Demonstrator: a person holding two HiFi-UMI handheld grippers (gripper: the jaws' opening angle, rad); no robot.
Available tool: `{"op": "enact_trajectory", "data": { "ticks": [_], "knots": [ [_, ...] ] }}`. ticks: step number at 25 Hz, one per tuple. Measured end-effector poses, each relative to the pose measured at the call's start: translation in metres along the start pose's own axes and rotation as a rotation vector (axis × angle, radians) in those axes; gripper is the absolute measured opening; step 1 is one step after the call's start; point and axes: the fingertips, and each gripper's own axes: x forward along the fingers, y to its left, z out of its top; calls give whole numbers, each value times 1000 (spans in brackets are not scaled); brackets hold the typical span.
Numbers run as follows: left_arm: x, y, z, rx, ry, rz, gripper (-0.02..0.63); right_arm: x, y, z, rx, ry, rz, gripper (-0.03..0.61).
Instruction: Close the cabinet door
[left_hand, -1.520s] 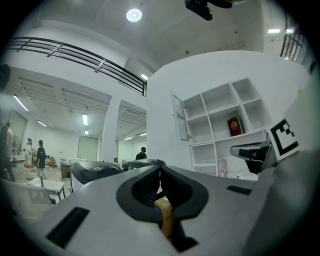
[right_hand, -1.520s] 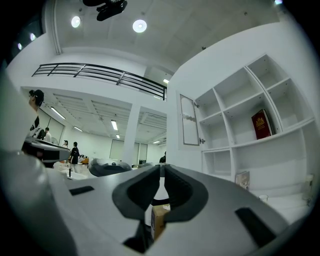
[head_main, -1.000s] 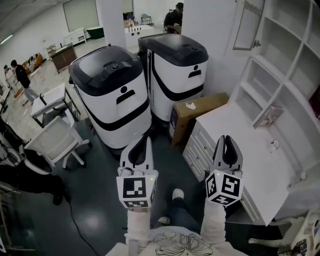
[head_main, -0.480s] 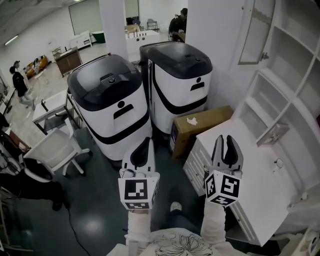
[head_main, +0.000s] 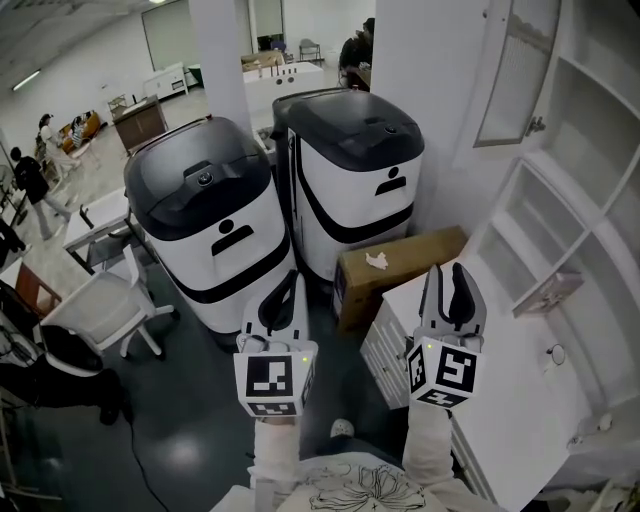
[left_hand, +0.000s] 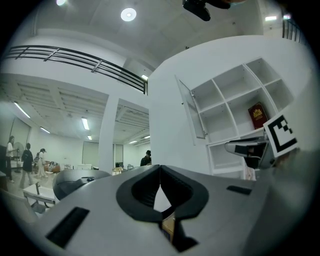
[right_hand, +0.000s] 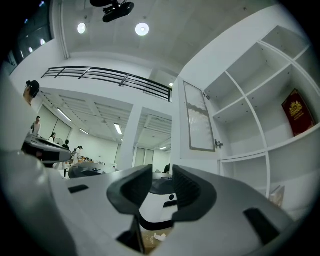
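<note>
The head view looks from high up, forward and steeply down, onto a dark glossy floor (head_main: 190, 430), two rounded white-and-black machines (head_main: 215, 230) ahead and a white open-shelf cabinet (head_main: 590, 160) close at its right edge. The left gripper view sits lower and faces level, with that cabinet at its right, a little way off. The right gripper view tilts slightly upward and stands nearer, so the shelves fill its right half. All three share the white cabinet door with a frosted glass panel (head_main: 515, 75), which stands open. Both gripper views also share a red book (left_hand: 258, 115) on a shelf and the hall's white pillar (right_hand: 129, 145).
</note>
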Motion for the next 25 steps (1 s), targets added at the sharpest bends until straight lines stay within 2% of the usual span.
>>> {"op": "enact_trajectory", "data": {
  "ticks": [14,25],
  "knots": [
    [54,-20,-13,-4,32,21,5,52,-19,-11,-60,-12,46,118],
    [110,-8,-24,-16,41,-10,5,103,-32,-17,-84,-14,-10,120]
  ]
}}
